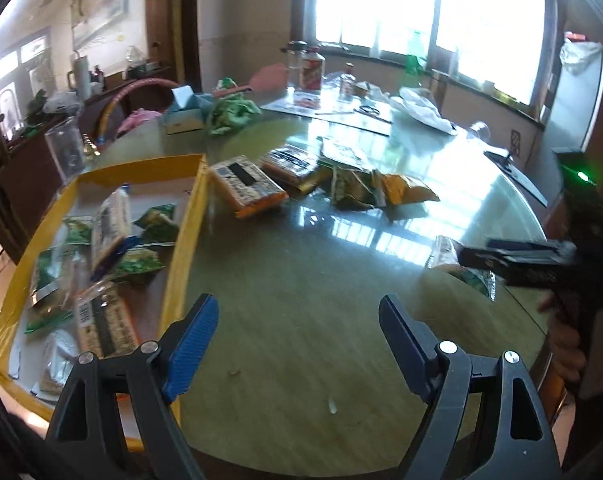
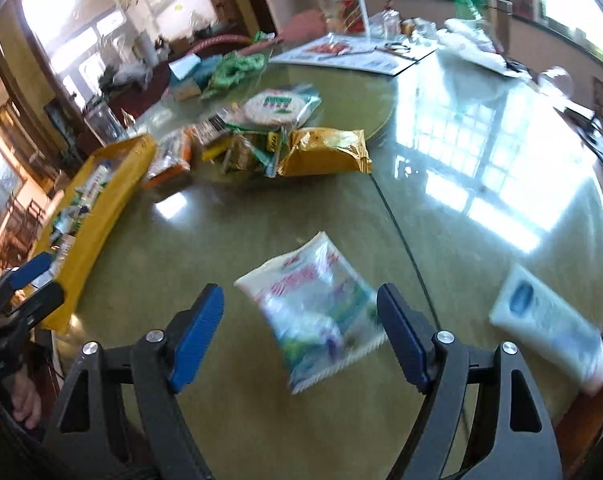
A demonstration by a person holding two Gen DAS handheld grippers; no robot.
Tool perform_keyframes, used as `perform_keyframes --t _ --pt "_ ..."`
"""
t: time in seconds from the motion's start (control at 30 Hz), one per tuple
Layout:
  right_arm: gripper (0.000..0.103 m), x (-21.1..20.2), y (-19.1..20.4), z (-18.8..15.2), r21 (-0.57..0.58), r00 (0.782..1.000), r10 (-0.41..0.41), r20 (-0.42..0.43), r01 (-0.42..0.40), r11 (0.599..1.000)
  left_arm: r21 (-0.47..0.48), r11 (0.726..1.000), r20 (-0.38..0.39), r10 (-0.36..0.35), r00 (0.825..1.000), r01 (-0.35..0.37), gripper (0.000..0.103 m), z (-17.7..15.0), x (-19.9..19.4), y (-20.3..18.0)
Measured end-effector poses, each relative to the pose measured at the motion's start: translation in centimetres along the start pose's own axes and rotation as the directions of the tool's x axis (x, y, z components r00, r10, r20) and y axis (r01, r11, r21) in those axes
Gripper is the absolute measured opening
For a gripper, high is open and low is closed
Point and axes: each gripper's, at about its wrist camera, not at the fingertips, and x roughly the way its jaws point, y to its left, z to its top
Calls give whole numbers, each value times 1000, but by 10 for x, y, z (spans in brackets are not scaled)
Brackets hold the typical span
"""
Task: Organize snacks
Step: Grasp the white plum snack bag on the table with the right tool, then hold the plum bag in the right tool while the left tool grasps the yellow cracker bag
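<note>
Right claw released, straddling white snack packet lying on bench; long axis diagonal between fingers. Left claw released, farther off, beside yellow tray.

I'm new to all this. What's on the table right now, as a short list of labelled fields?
Left tongs: open, holding nothing
Right tongs: open, white snack packet lying between them
Yellow tray: left side of table, already holds several packets
Loose snack pile: mid-table, beside the tray
White tube: lying to the right of the packet
Table: glossy, greenish
</note>
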Motion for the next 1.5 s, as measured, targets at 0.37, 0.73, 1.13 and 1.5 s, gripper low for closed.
perform_keyframes --t 0.37,0.73,1.13,1.5 --pt "79 8 20 -18 -34 998 40 -47 -42 999 19 999 -54 -42 998 43 83 31 34 -13" --pt "67 20 13 -4 90 997 -78 -24 80 993 91 992 -102 -81 991 90 83 67 71 -48" --pt "57 -18 -29 -42 136 989 -148 16 144 980 418 905 -64 -59 996 81 82 126 149 -139" --pt "57 -19 -35 -44 155 993 -107 52 98 983 468 816 -339 -189 922 339 82 110 175 -159"
